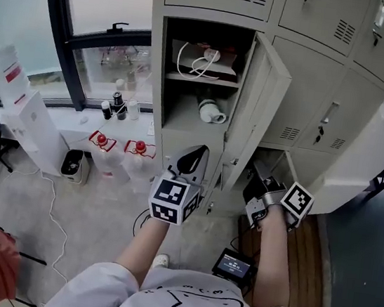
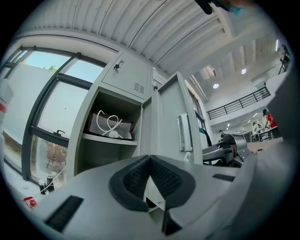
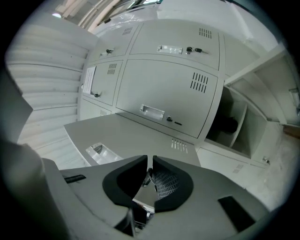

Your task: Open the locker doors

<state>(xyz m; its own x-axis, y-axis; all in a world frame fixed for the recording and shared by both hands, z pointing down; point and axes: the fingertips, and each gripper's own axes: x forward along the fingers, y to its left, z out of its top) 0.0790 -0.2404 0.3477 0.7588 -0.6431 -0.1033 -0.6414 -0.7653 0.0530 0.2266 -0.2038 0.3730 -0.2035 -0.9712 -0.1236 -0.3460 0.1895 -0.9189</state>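
- Grey steel locker bank (image 1: 316, 74), watched from my remote station: 1 tall door (image 1: 259, 102) stands swung out. Behind it a shelf carries a white corded bag (image 1: 202, 58), with a white mug-like thing (image 1: 212, 111) below.
- Left gripper (image 2: 150, 157) hangs in front of that open compartment, its fingers pressed together with nothing between them.
- Right gripper (image 3: 150, 158) sits low at the bank's right, fingers nearly together on a small metal piece. I take it for a key (image 3: 149, 177) in the lock of the lower door (image 3: 140, 133). That door stands out from its frame, with its open compartment (image 3: 234, 126) beside it.
- Step in hand, as I judge it: drawing the lower door open by the key.
- The next move calls for following the hinge's arc without twisting the pinch. After that comes letting go and reaching for a closed door (image 3: 168, 89), of which several remain.
- Hard to make out: the pinched piece is tiny and half covered by the pads.
- A dark thing inside the lower compartment cannot be identified.
- In the head view the right gripper's fingers hide behind its marker cube (image 1: 297, 199) and the forearm.
- The bank is cut off at top and right, so I cannot count the closed doors.
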